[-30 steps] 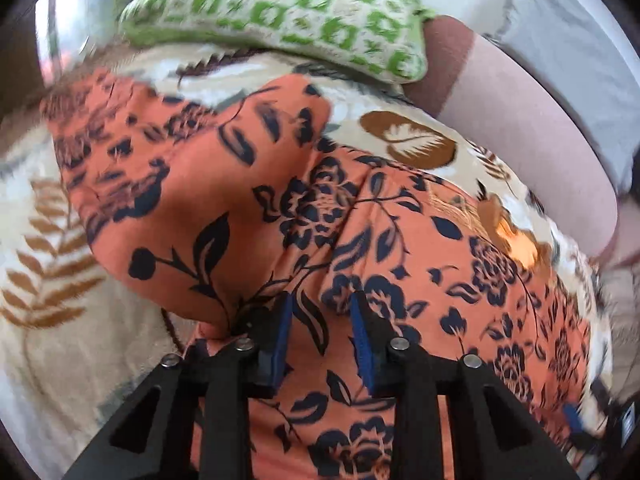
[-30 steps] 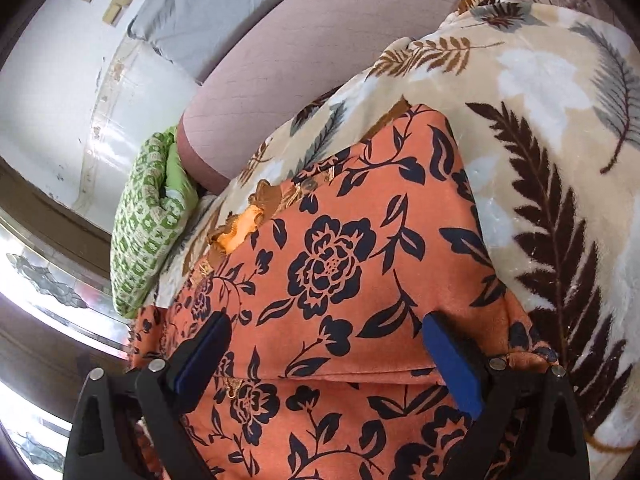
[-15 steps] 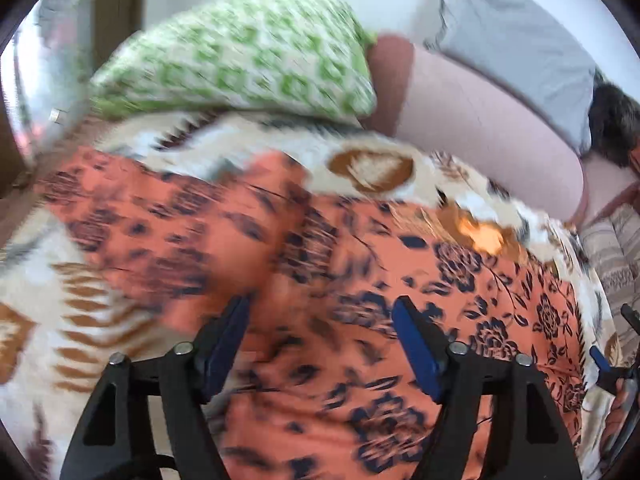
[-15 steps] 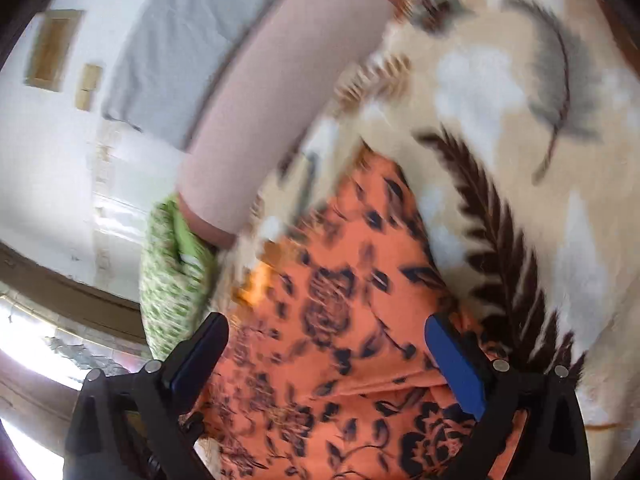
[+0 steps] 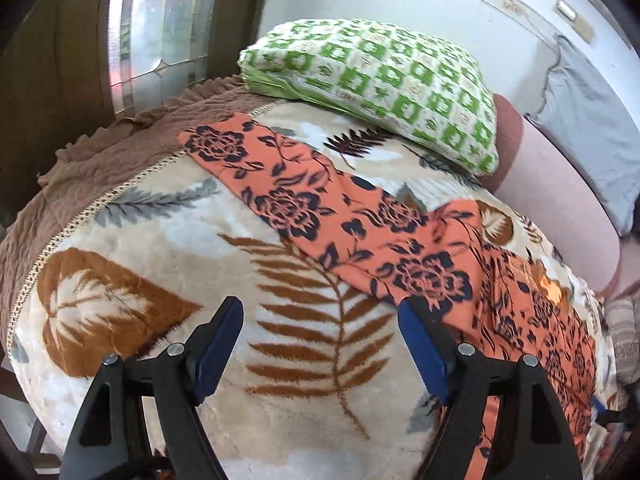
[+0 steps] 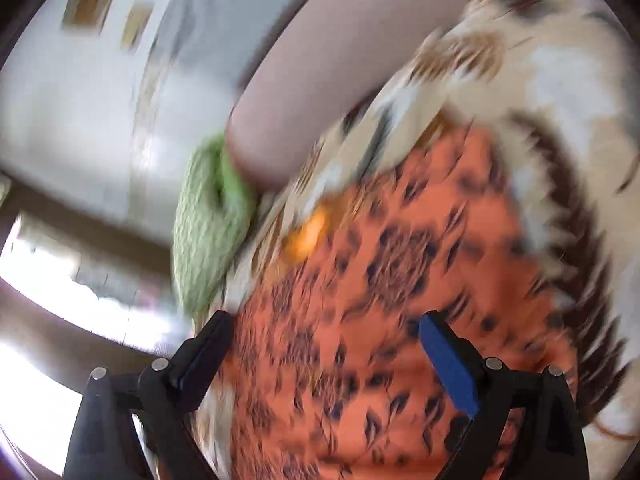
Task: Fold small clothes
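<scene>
An orange garment with dark floral print (image 5: 360, 236) lies spread on a cream leaf-patterned blanket (image 5: 168, 240), one long part reaching toward the far left corner. My left gripper (image 5: 320, 344) is open and empty, held above the blanket just left of the garment's near edge. In the blurred right wrist view the same garment (image 6: 380, 300) fills the lower middle. My right gripper (image 6: 324, 352) is open and empty above it.
A green and white patterned pillow (image 5: 380, 80) lies at the head of the bed; it also shows in the right wrist view (image 6: 208, 224). A pink bolster (image 5: 560, 200) and grey pillow (image 5: 592, 128) lie by the wall. A brown bedspread edge (image 5: 100, 152) runs at left.
My left gripper let go of the garment, opened, and pulled back to the left; the garment's part now lies flat. My right gripper stayed open and is moving, blurring its view.
</scene>
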Tool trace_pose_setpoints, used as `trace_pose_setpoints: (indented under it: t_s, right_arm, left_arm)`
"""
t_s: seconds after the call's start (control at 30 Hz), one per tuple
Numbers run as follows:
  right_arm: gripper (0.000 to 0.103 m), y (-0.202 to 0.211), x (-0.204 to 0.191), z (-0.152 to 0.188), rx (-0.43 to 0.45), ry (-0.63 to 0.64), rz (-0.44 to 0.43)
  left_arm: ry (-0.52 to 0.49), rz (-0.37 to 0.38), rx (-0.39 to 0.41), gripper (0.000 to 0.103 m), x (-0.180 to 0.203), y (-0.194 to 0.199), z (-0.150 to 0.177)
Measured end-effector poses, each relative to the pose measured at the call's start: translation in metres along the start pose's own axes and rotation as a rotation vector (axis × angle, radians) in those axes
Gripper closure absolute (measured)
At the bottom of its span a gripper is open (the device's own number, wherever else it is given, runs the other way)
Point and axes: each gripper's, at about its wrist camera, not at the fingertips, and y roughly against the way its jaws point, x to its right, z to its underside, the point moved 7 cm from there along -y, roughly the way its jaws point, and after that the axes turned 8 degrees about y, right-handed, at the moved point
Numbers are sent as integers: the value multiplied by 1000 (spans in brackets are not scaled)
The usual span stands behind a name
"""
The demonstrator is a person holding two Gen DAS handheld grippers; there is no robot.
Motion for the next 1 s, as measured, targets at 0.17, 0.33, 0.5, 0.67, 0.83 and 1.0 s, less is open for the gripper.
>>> trace_pose_setpoints:
  t_s: [0.17, 0.33, 0.5, 0.67, 0.83, 1.0]
  right_arm:
    - [13, 62, 79, -7, 216, -239, 177]
    - [12, 57, 31, -2, 107, -108, -28]
    - [13, 38, 86, 14, 61, -228, 151]
    - [5, 40, 13, 13, 37, -99, -125]
    - [19, 27, 80, 14, 67, -293, -48]
    - [11, 39, 38, 20, 52, -191, -23]
  left_arm:
    - [-107, 54, -17, 23, 29, 2, 22]
    - [-176, 104, -31, 23, 59, -1, 34]
    - [-159, 116, -37, 23, 63, 0, 34]
    - [-180, 105, -24, 21, 55, 1, 33]
    - [-125, 122, -27, 21, 47, 6, 32]
    - [-140, 99, -29, 21, 34, 4, 31]
